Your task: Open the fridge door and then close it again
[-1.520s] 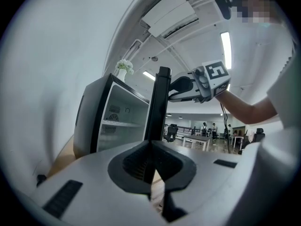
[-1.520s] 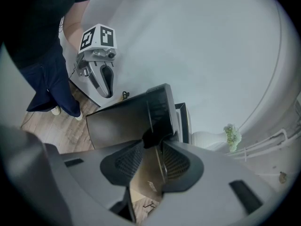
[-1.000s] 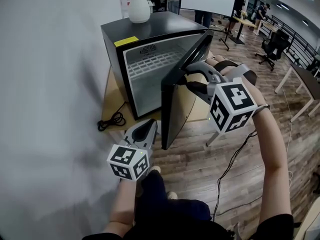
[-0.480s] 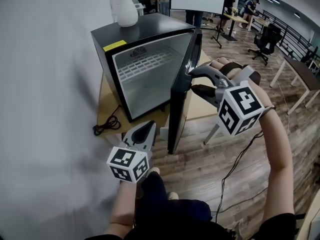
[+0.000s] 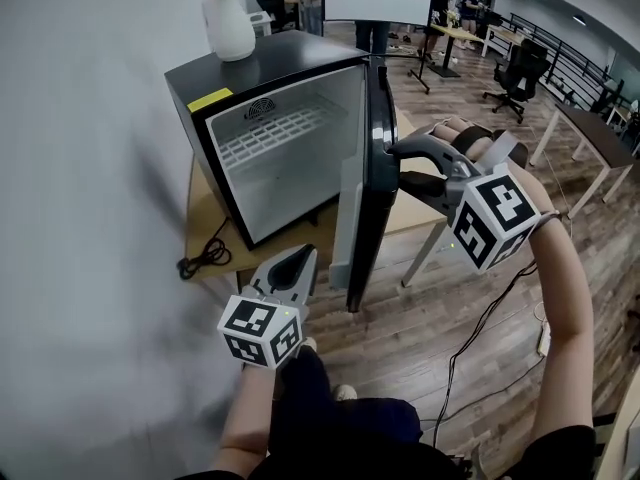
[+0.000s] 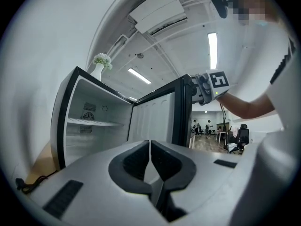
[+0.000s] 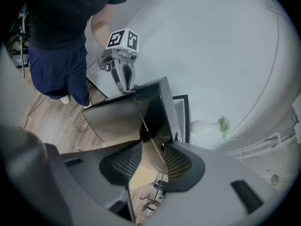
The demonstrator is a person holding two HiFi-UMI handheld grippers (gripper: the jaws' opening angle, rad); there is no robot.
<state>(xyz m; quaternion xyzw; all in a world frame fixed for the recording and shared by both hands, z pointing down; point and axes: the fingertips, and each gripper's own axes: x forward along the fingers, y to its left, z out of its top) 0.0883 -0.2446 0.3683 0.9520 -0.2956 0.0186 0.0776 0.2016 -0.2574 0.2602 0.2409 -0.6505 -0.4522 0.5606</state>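
1. I see the fridge door point(image 5: 378, 188) as glossy black, mirror-like on its outer face.
2. The liner point(image 5: 290, 183) looks like smooth white plastic; the wire shelf point(image 5: 268, 133) is coated white.
3. The right claw point(image 7: 153, 157) and left claw point(image 6: 149, 147) are matt grey plastic, with dark ribbed pads point(image 7: 128, 161).
4. The floor point(image 5: 400, 338) is wood plank, and the bench point(image 5: 205, 238) is pale matt wood.
5. The vase point(image 5: 229, 23) is glossy white.

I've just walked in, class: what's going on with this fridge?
A person works two handheld grippers at a small black fridge on a low wooden table. The right gripper clasps the edge of the fridge door, which stands wide open. The left gripper, jaws together and empty, hangs low in front. A white vase sits on top.
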